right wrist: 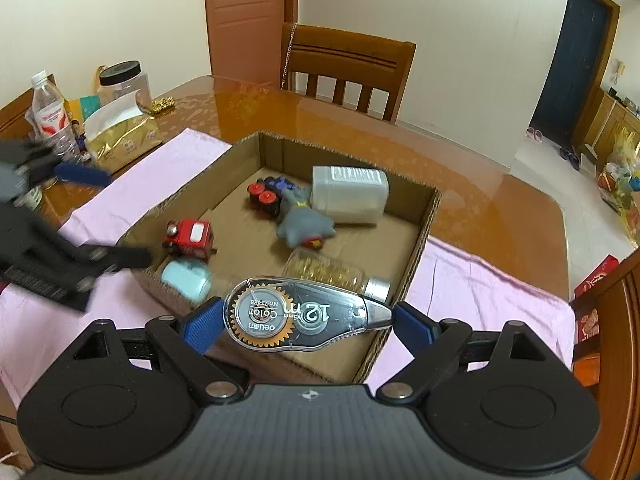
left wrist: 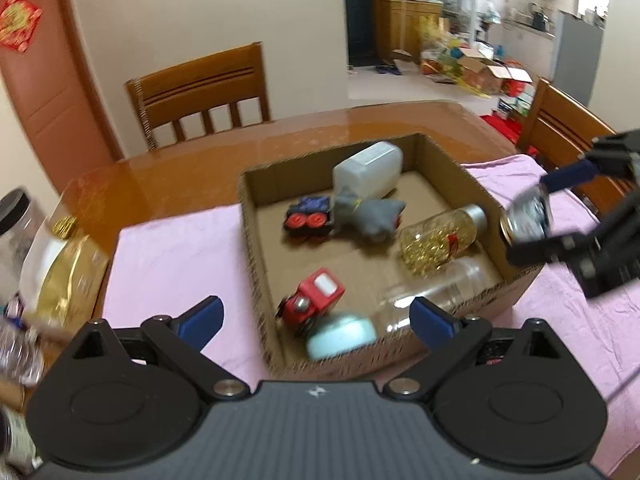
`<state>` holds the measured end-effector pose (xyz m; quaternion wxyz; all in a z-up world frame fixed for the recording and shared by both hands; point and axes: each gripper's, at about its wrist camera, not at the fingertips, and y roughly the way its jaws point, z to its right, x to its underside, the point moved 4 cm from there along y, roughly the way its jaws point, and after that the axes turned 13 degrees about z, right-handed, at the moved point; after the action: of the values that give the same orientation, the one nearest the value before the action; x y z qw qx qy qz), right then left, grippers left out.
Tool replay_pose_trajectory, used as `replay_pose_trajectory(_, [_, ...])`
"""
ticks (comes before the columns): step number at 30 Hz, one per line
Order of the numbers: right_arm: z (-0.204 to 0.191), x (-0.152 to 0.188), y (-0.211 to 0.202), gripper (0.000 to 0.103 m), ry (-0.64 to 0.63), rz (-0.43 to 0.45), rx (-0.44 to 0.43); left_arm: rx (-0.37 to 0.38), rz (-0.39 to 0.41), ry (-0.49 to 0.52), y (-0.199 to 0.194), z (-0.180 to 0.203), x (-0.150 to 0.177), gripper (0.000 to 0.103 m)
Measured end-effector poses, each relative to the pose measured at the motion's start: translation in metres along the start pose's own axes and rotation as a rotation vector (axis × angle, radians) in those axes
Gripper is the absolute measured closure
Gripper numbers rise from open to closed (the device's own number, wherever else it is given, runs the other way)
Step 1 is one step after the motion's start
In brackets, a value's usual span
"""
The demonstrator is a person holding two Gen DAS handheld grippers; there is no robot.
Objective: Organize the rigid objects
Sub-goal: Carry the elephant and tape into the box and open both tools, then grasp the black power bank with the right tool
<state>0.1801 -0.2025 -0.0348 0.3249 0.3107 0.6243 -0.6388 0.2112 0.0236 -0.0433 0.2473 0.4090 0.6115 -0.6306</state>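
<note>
A correction tape dispenser [right wrist: 308, 316] is gripped end to end between the fingers [right wrist: 202, 326] of the right gripper [right wrist: 308, 322], held in the air over the near wall of the cardboard box [right wrist: 430, 216]. Its long axis runs crosswise to the gripper, roughly level. The gear-wheel end is seated against the left finger and the tapered nose against the right, so the nose points to the gripper's right. Its flat printed face is turned up toward the camera. This lengthwise clamp is probably chosen because the two ends give the firmest seats; the flat sides would be harder to catch.

From the left wrist view the same dispenser [left wrist: 526, 216] is seen just outside the box's right wall [left wrist: 484, 196], so it is judged to be carried in for drop-off, not yet released.

The left gripper [left wrist: 316, 320] is spread open with nothing between its fingers, hovering over the near left part of the box, likely parked clear.

Already lying in the box:
- a white plastic jar [left wrist: 368, 170] on its side at the far wall
- a grey toy figure [left wrist: 368, 216] touching a blue toy vehicle [left wrist: 310, 216]
- a red toy truck [left wrist: 314, 300]
- a pale blue case [left wrist: 340, 334]
- a jar of gold pieces [left wrist: 440, 240] on its side
- a clear bottle [left wrist: 436, 296] on its side

The box sits on a pink cloth [left wrist: 176, 256] over the wooden surface [left wrist: 160, 176].
</note>
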Motion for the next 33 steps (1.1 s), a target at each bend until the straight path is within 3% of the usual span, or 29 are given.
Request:
replay_pose_trajectory(16, [0.028, -0.032, 0.094, 0.01, 0.027, -0.083, 0.071, -0.121, -0.003, -0.123, -0.042, -0.033, 0.025, 0.004])
replay_pose_trajectory(18, [0.031, -0.033, 0.1, 0.003, 0.036, -0.08, 0.087, -0.127, -0.007, -0.127, -0.043, -0.036, 0.027, 0.004])
replay_pose_trajectory(26, [0.025, -0.032, 0.072, 0.0, 0.053, -0.035, 0.113, -0.133, -0.021, -0.124, -0.043, -0.037, 0.032, 0.003])
replay_pose_trajectory(33, [0.015, -0.008, 0.04, 0.0, 0.068, -0.029, 0.154, -0.118, -0.023, -0.125, -0.044, -0.033, 0.037, 0.003])
